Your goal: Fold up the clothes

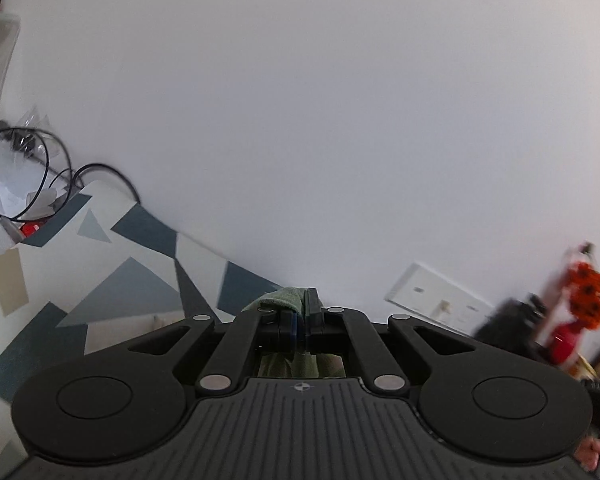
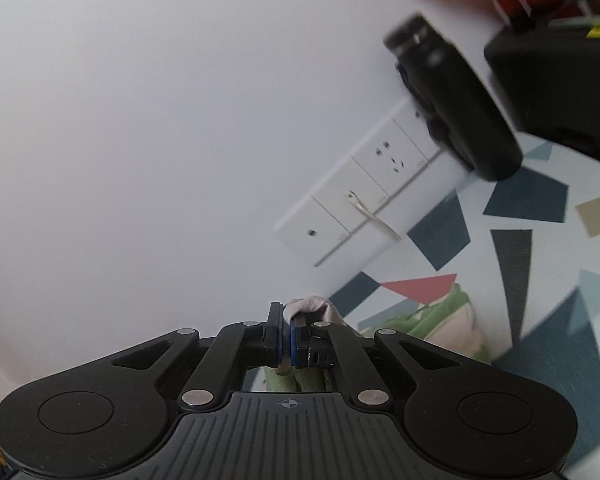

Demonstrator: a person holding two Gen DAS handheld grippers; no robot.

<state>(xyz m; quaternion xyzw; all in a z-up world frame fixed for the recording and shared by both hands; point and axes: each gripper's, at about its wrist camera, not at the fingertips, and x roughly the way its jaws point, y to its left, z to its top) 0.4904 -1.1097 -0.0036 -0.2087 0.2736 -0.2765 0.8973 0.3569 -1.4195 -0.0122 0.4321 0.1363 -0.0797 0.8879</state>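
Green knitted cloth (image 1: 282, 298) sits pinched between the closed jaws of the left gripper (image 1: 302, 320); a fold of it bulges out past the fingertips, more shows under the linkage. The tool points up at the white wall (image 1: 320, 100). Left of and below the gripper lies a tablecloth (image 1: 112, 280) with grey and dark blue geometric patches. At that cloth's far left end: loops of black cable (image 1: 40, 172) and crumpled clear plastic. Right of the gripper, a white socket panel (image 1: 436, 300) on the wall; further right, blurred, orange flowers (image 1: 592, 292) in a red vase.

Right wrist view: right gripper (image 2: 287, 338) clamped shut on a pale beige edge of the garment (image 2: 308, 305), which loops over the right finger. The green and cream body of the same garment is bunched just right of the gripper, resting on the patterned tablecloth. Above the gripper, up and right, the socket panel (image 2: 364, 204). Beyond it, a blurred black bottle-like object (image 2: 456, 108) and a black case (image 2: 556, 84).
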